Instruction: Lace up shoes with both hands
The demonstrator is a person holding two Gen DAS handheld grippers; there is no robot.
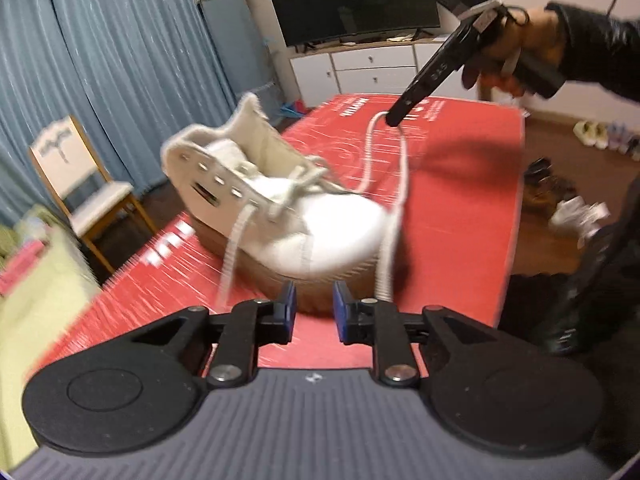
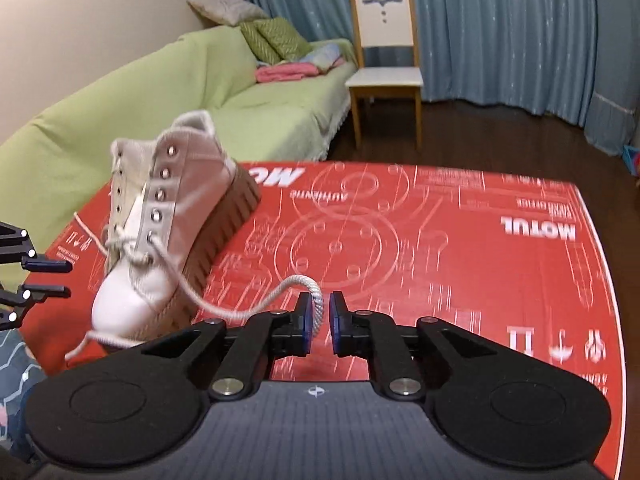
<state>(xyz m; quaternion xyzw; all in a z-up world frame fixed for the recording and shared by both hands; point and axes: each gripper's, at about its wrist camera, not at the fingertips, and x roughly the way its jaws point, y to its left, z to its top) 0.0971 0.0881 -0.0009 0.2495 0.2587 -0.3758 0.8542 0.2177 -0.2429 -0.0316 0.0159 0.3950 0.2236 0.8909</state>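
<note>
A shoe [image 2: 168,236] stands on a box [image 2: 440,240]. A sofa [image 2: 160,92] lies at eleven o'clock, a chair [image 2: 386,60] at twelve.

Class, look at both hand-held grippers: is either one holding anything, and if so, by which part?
Neither holds anything. The left hand-held gripper is open and empty. The right hand-held gripper is open, with a loop of the white shoelace lying loose between its pads.

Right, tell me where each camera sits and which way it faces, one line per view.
Left wrist: on the left hand-held gripper, looking down at the white shoe toe-on, across the red board towards a TV; its own open jaws, the person's right hand and the right hand-held gripper show.
Right wrist: on the right hand-held gripper, facing the sofa, chair and curtains; lace lies between its parted jaws; the left hand-held gripper shows at the left edge.
Shared: shoe, lace, board, chair.
</note>
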